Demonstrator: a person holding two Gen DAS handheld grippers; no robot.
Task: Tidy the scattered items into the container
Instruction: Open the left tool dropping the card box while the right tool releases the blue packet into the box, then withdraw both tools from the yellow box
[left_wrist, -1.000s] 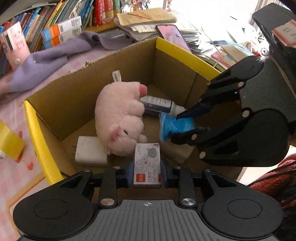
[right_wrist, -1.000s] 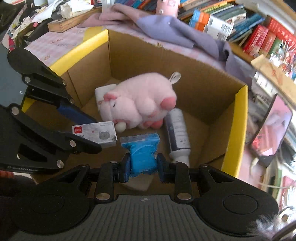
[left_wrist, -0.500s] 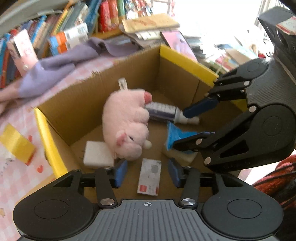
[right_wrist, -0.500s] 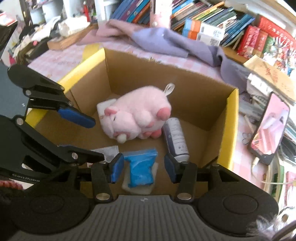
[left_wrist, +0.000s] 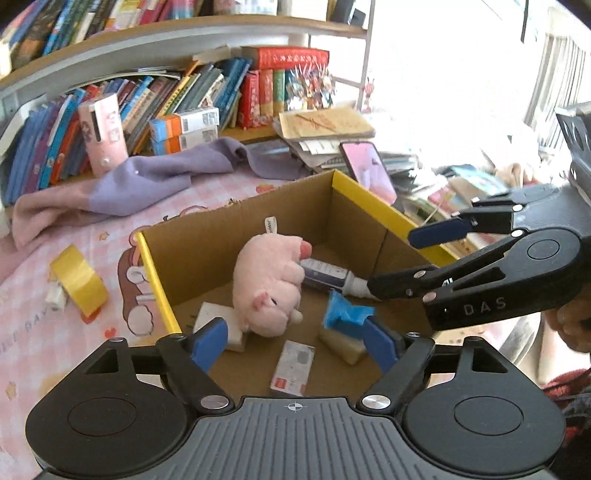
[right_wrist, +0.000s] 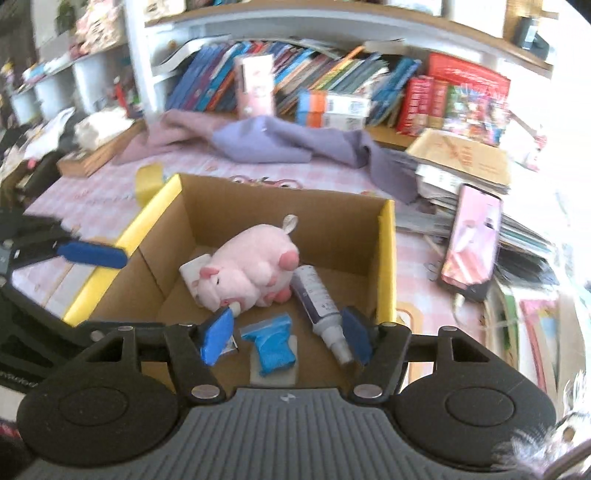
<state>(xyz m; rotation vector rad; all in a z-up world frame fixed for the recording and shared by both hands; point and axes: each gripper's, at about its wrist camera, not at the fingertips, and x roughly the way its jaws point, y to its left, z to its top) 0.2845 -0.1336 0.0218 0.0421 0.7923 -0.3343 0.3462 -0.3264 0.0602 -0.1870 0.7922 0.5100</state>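
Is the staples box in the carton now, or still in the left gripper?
In. The staples box lies flat on the carton floor, and the left gripper above is open and empty.

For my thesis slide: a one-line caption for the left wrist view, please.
Open left tongs above a yellow-edged cardboard box holding a pink plush pig, small white staple box and blue-wrapped sponge.

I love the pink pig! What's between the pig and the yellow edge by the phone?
A bottle lies there, against the pig, apart from that box wall. The right wrist view shows it best.
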